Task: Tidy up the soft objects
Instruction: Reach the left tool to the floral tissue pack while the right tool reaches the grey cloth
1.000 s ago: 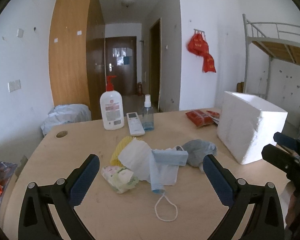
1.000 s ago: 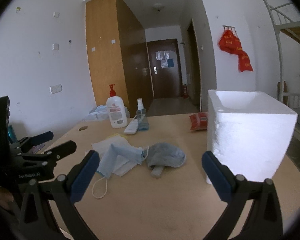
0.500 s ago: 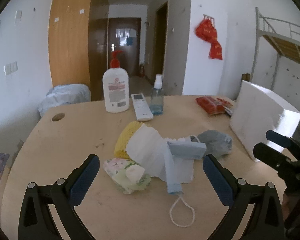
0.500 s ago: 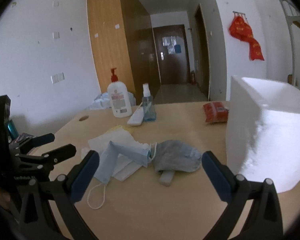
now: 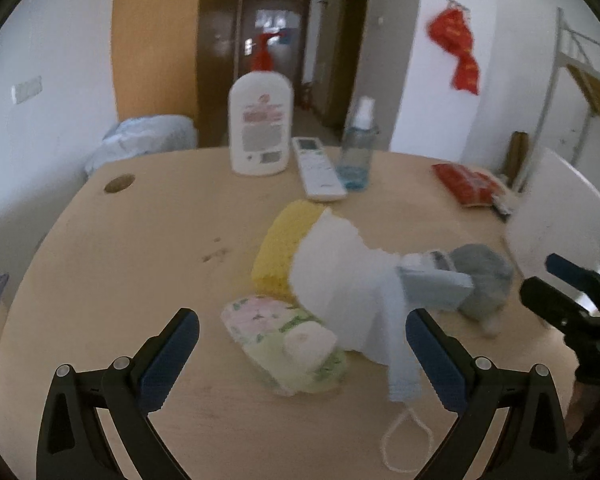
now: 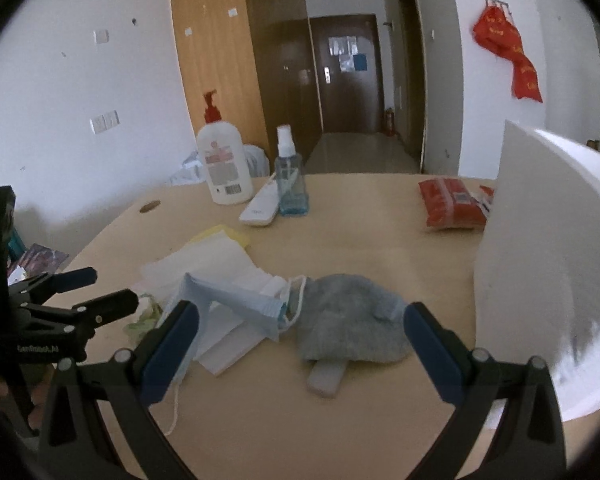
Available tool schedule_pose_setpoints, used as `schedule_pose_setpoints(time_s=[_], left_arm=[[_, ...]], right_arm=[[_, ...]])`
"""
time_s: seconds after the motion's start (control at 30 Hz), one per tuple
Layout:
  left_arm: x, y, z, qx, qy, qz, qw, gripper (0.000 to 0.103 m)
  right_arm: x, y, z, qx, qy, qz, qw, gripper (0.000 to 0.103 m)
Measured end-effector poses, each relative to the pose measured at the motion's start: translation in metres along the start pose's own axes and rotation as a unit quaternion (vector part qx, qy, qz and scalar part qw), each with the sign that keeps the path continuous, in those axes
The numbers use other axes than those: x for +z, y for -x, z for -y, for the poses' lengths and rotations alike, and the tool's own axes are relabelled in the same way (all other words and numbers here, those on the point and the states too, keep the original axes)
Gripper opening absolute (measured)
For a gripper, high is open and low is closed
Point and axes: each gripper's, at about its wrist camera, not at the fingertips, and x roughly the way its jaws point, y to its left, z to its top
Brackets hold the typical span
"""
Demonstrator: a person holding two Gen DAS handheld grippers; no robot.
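Note:
A pile of soft things lies mid-table: a yellow sponge cloth (image 5: pixel 280 248), a white tissue (image 5: pixel 340 276), a blue face mask (image 5: pixel 420 292), a grey sock (image 5: pixel 484 280) and a floral tissue pack (image 5: pixel 288 340). My left gripper (image 5: pixel 300 356) is open and empty, its jaws either side of the floral pack. My right gripper (image 6: pixel 300 352) is open and empty, just before the grey sock (image 6: pixel 348 328) and the mask (image 6: pixel 240 300). A white foam box (image 6: pixel 548 264) stands at the right.
At the table's far side stand a white pump bottle (image 5: pixel 260 124), a remote (image 5: pixel 318 174) and a blue spray bottle (image 5: pixel 358 152). A red snack packet (image 5: pixel 466 184) lies by the foam box. A cable hole (image 5: pixel 119 183) is at far left.
Both grippers have moved forward and lower toward the pile. The pile looks larger and nearer in both views. Nothing was grasped.

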Motion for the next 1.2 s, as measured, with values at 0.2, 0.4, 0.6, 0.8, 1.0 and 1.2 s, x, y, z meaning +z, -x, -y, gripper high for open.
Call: schedule_pose_setpoints(time_s=[0.2,0.4,0.6,0.8,1.0,1.2], left_arm=[[-0.001,-0.019,-0.014,0.033,0.023,-0.041,0.9984,0.1],[-0.002,-0.026,-0.021,0.04,0.039,-0.059,0.9967,0.088],[-0.007,-0.037,-0.023,0.043,0.044,-0.082,0.9947,0.077],[-0.01,-0.044,-0.025,0.037,0.051,-0.099,0.993,0.056],[-0.009,-0.04,-0.028,0.043,0.061,-0.09,0.9931,0.043],[-0.008,-0.034,-0.032,0.052,0.059,-0.074,0.9942,0.026]], right_arm=[[0.003,-0.02,0.002,0.01,0.002,-0.031,0.999,0.103],[0.003,-0.027,0.003,0.017,0.002,-0.042,0.999,0.103],[0.003,-0.034,0.004,0.009,0.004,-0.054,0.999,0.103],[0.005,-0.042,0.007,-0.001,0.005,-0.065,0.998,0.103],[0.006,-0.044,0.009,-0.006,0.003,-0.065,0.998,0.103],[0.007,-0.048,0.013,-0.02,0.002,-0.065,0.998,0.103]])
